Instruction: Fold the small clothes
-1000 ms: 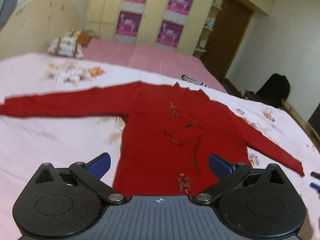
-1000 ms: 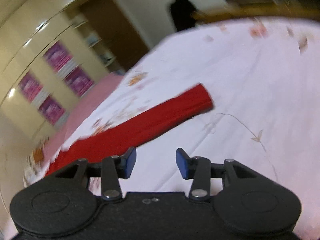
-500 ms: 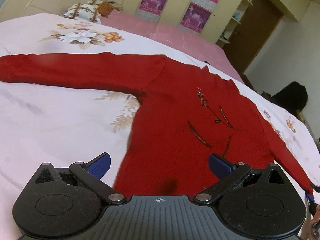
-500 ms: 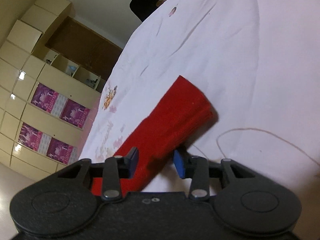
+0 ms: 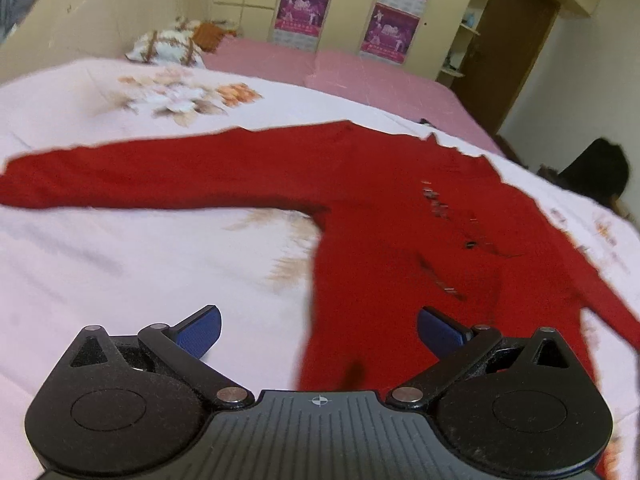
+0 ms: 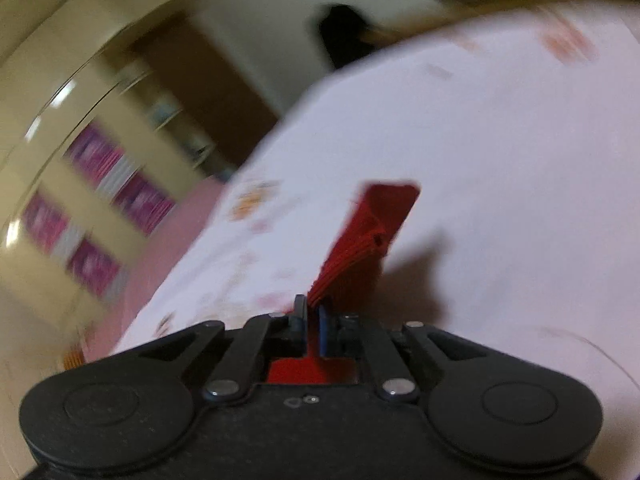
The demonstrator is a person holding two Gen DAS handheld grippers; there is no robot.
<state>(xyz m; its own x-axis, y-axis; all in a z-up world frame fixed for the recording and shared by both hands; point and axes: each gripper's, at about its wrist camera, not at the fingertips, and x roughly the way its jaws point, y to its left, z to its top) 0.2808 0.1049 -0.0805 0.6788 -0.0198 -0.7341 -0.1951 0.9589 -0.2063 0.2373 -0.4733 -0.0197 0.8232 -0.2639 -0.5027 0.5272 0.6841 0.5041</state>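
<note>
One red knit sweater [image 5: 392,240] lay flat, sleeves spread, on the bed [image 5: 120,264], whose pale sheet bore a floral print; small beaded trim marked its chest. Left tool [image 5: 318,326] hovered over the hem, blue ribbed pads wide apart, holding nothing. Right tool [image 6: 313,322] had just closed, pinching the ribbed sleeve cuff [image 6: 372,232]. No legible writing.

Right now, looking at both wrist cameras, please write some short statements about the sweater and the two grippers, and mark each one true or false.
1. The right gripper is shut on the red sleeve cuff. True.
2. The left gripper is clamped on the hem. False: its jaws stand wide open, holding nothing.
3. The red sweater lies front up on the bedsheet. True.
4. The sweater is already folded in half. False: both sleeves are spread out.
</note>
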